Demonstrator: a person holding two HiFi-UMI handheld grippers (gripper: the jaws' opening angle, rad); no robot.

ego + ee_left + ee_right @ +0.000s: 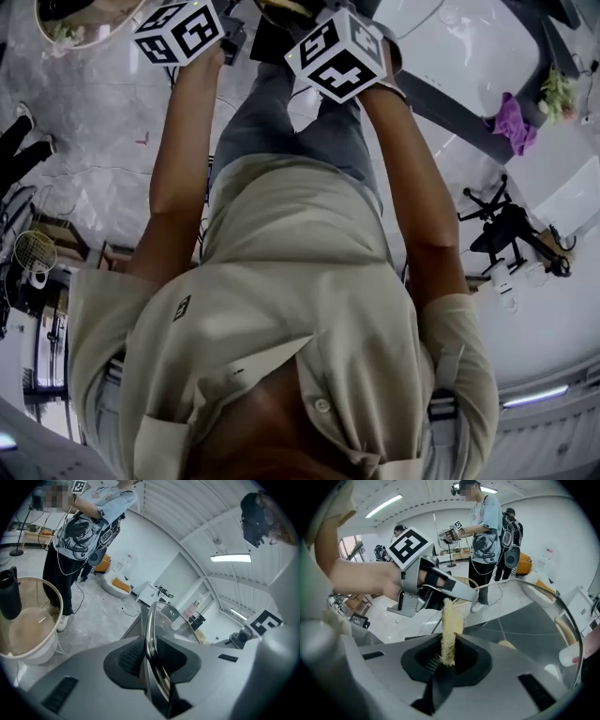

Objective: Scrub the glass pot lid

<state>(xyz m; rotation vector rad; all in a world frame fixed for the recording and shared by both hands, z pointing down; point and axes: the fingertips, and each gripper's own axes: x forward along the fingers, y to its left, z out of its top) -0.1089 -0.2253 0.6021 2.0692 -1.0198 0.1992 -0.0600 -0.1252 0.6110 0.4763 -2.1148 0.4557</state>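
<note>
The left gripper (152, 654) is clamped on the edge of the round glass pot lid with a shiny metal rim (151, 616). The rim runs down between the two dark pads, and the lid stands edge-on, held up in the air in front of the person and not resting on any surface.

The right gripper (447, 654) is pinched on a pale yellow fibrous scrub pad (450, 623), which sticks up out of the jaws. In the right gripper view the lid shows as a clear dome with its rim curving off to the right. The tip of the pad is up near the left gripper's nose and the lid's edge, but I can't tell if it touches the glass.

The head view shows only the person's beige shirt (281, 281), both forearms and the marker cubes. The lid is not visible there.

Progress: both tools are in hand, with the lid gripped and the pad gripped. No foam, water or wipe marks show on the glass. I judge that the scrubbing is at its start or between strokes, and the rubbing over the glass and rim looks mostly left to do.
</note>
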